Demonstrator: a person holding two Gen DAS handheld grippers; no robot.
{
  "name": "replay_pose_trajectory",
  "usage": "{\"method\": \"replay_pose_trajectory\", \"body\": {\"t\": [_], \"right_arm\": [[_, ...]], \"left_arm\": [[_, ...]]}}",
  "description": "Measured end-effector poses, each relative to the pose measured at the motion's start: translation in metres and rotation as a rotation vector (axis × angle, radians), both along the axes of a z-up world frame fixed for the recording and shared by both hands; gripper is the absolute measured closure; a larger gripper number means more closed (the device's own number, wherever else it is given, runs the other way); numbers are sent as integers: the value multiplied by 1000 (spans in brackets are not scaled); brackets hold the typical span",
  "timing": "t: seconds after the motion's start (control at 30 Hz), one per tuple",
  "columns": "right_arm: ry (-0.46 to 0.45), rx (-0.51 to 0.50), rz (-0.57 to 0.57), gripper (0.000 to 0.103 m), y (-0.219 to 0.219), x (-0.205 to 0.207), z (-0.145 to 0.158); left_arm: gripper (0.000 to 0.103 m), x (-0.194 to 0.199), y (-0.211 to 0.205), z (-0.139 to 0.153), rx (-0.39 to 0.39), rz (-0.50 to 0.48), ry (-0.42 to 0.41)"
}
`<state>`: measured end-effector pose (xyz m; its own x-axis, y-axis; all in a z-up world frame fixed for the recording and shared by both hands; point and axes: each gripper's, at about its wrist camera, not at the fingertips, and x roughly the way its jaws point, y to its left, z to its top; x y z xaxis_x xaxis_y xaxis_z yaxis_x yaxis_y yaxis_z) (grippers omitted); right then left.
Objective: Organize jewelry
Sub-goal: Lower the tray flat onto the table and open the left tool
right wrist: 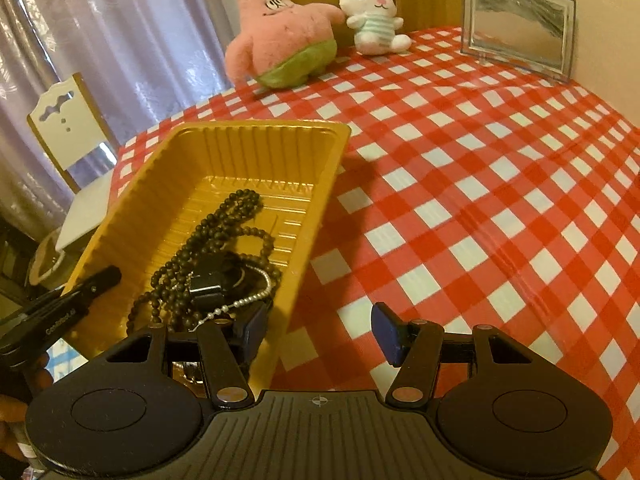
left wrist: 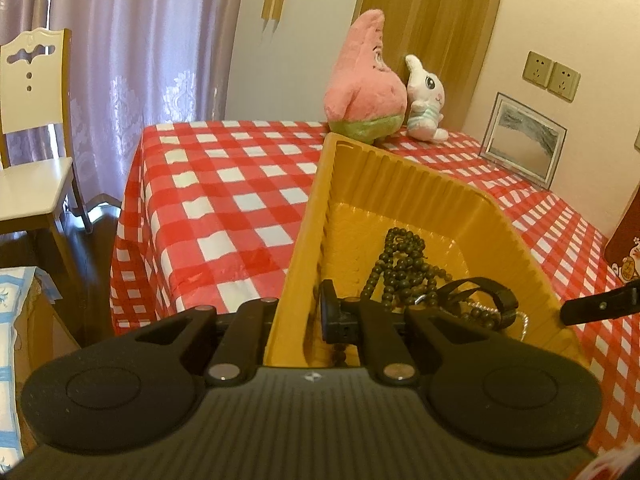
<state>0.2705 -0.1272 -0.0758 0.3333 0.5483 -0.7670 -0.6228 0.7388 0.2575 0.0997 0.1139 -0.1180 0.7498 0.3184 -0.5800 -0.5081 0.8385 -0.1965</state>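
A yellow plastic tray (left wrist: 404,184) (right wrist: 256,140) lies on the red-and-white checked table. It holds a dark bead necklace (left wrist: 400,268) (right wrist: 224,224), a black band (left wrist: 496,300) (right wrist: 212,280) and a silver bead chain (right wrist: 248,300). My left gripper (left wrist: 298,320) straddles the tray's left wall, one finger inside and one outside, and looks shut on it. My right gripper (right wrist: 320,328) is open and straddles the tray's right wall near its front corner, one blue pad (right wrist: 386,332) over the cloth.
A pink star plush (right wrist: 280,28) (left wrist: 364,80) and a white bunny plush (right wrist: 372,12) (left wrist: 426,100) sit at the table's far edge. A glass picture frame (right wrist: 516,28) (left wrist: 524,140) leans on the wall. A white chair (left wrist: 32,132) stands left of the table.
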Motion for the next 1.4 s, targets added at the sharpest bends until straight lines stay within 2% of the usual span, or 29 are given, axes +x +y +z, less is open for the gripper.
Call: {"method": "replay_pose_trajectory", "body": {"t": [0.27,0.33,0.4,0.47,0.67,0.8,0.93,1.07,1.17,1.27,1.4], "right_arm": [[15,58,-24,45,-11,-8,1],[16,81,-30,45,-15,-11,2],[17,96,-40,44,-20,-13,3],[15,112,-52,41,-26,-17,3],[4,167,-81,33,-49,-32,2],[-11,146,-95,31,-59,-44,1],[-40,96,-82,31,-63,-55,0],[-10,78,-70,31,-70,-65,1],[29,52,-76,31,-77,-75,11],[50,49,-97,31,-86,-86,22],[62,33,-140,31,-93,-106,34]], "left_arm": [[93,-3,2,-7,-13,-3,0],[86,-5,2,-7,-22,-6,0],[63,-7,2,-7,-33,4,12],[63,-12,1,-6,-41,19,17],[54,-33,-5,6,-51,62,30],[48,-53,-17,24,-28,102,35],[46,-67,-36,45,9,116,68],[44,-72,-56,63,-6,89,122],[44,-69,-68,71,-61,50,175],[44,-58,-78,77,-115,-29,237],[43,-50,-95,87,-128,-173,271]]}}
